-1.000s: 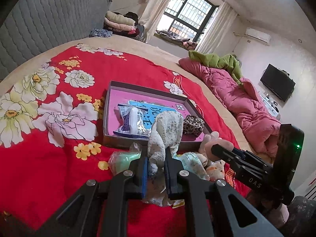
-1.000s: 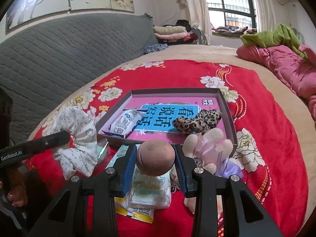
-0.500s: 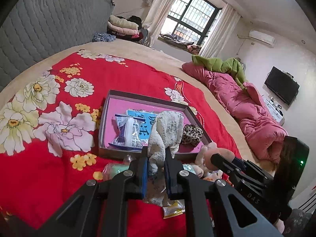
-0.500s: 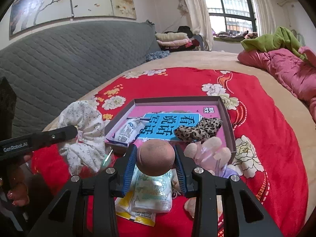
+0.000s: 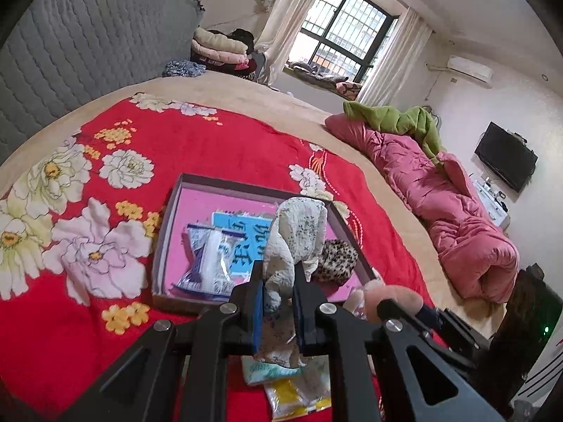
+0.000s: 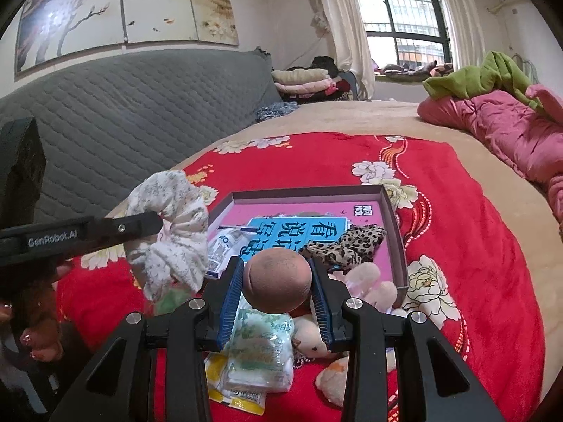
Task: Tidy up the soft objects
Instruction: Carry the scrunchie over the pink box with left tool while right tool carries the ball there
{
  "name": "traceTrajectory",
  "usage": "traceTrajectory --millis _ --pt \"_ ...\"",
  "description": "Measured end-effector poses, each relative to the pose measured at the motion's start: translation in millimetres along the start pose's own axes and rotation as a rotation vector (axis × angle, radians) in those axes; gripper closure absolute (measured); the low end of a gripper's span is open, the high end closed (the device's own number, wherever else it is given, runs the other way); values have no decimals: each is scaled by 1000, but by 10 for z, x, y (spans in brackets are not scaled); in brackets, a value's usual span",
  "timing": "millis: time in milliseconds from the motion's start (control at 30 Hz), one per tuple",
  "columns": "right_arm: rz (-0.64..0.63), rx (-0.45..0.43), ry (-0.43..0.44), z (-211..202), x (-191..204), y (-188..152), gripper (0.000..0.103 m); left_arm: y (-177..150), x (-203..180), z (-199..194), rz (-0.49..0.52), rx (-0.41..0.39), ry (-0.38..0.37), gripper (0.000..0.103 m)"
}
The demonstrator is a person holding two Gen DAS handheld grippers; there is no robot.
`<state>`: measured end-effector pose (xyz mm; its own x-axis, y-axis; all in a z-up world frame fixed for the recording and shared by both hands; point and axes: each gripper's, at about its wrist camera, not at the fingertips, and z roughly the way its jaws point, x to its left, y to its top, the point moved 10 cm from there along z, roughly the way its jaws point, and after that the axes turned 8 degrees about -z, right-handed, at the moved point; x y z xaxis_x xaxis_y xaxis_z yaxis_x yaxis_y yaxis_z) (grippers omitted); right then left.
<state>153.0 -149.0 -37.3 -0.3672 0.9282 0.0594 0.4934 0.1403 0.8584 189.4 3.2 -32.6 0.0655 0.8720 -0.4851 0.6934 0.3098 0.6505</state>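
Claws both loaded. Left claw (image 5: 278,286) clamped on white floral fabric scrunchie (image 5: 299,232), held above near edge of shallow pink-lined cardboard tray (image 5: 169,211) on bed. Right claw (image 6: 276,286) closed on round brownish-pink foam ball (image 6: 278,280), held over loose pile short of tray.

Risks (judgement): scrunchie may snag on pad at release; ball may roll out over low wall; claws close together, may collide.

Count: tray holds one leopard-print scrunchie (image 6: 346,242), one plastic tissue packet (image 5: 211,260). Outside: one green tissue pack (image 6: 262,348), one yellow sachet (image 6: 239,392), plush toys (image 6: 366,286), number unclear.
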Motion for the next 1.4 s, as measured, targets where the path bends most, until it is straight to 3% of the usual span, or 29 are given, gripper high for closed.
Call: traceTrajectory --millis 233,500,967,1400 --pt "-14 -5 -22 18 -30 51 64 98 -67 167 -7 -5 -17 89" --pt "-11 10 -64 105 -114 95 64 126 -30 278 44 -13 25 89" --pt "-28 -12 -110 154 -137 313 64 399 -18 373 -4 -39 -24 89" --pt "-72 4 -137 301 -91 387 64 375 29 541 -14 -13 -36 89"
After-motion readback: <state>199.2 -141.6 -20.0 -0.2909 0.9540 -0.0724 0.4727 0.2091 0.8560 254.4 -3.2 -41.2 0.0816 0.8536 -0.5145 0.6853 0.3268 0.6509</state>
